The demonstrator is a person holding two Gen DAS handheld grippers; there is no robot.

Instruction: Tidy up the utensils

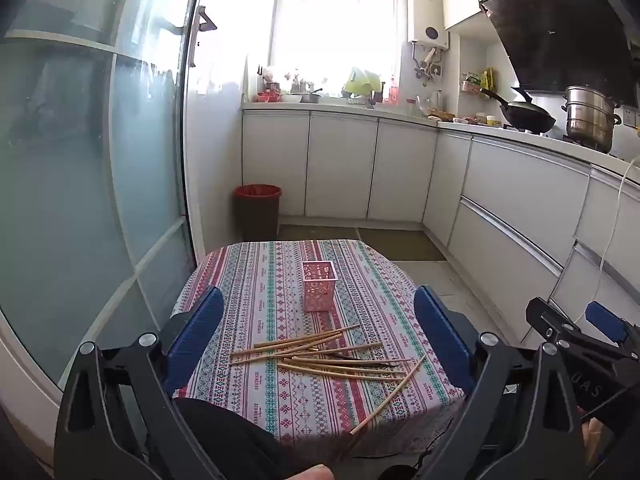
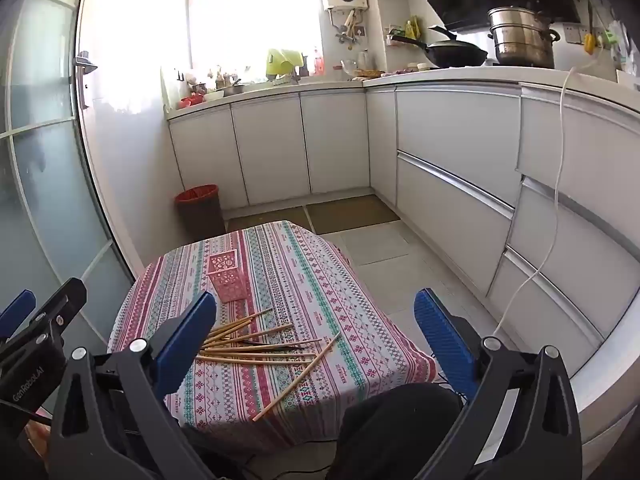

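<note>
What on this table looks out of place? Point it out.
The chopsticks lie scattered and crisscrossed on the tablecloth, not in the pink holder, which stands upright beyond them. One chopstick overhangs the near edge.

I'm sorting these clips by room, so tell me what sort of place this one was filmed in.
A home kitchen, most likely. A wok and a steel steamer pot stand on the counter under a range hood, with white cabinets below. Chopsticks lie on a small cloth-covered table.

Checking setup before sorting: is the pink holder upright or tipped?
Upright: the pink holder stands on its base, open top upward, beyond the chopsticks.
</note>
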